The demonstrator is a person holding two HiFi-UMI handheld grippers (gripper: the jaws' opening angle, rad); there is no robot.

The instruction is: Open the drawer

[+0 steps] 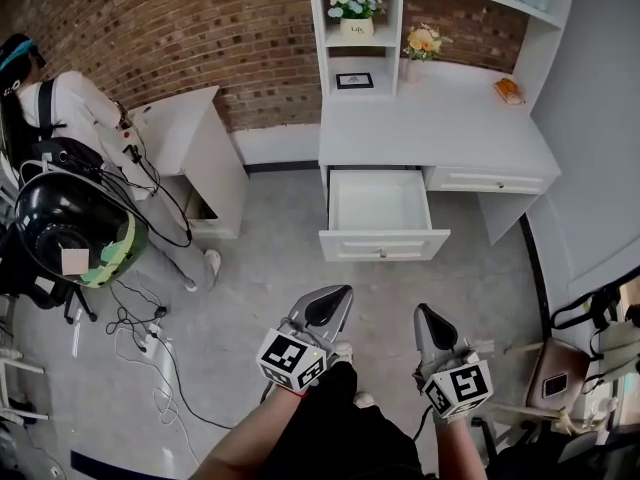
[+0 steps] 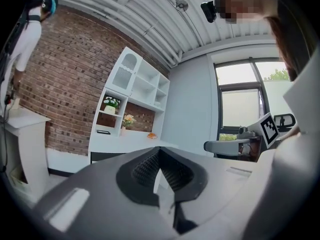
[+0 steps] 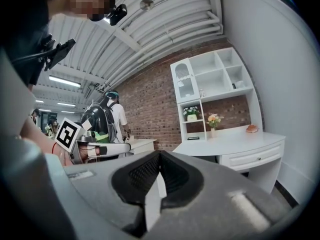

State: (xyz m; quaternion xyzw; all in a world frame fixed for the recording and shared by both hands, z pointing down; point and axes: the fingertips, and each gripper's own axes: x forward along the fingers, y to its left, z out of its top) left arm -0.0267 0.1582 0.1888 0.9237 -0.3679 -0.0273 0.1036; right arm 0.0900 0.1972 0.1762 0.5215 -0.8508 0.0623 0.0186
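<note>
the left drawer (image 1: 384, 245) of the white desk (image 1: 430, 128) stands pulled out, its long front edge running crosswise ahead of me, well apart from both tools. my left gripper (image 1: 335, 300) and right gripper (image 1: 426, 315) point toward it, each with jaws pressed together on nothing. the drawer front lies between their two lines, and i judge neither clearly nearer.

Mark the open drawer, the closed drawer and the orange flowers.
open drawer (image 1: 384, 244): head view, on its front panel.
closed drawer (image 1: 486, 181): head view, on its front.
orange flowers (image 1: 424, 40): head view, on the blooms.
</note>
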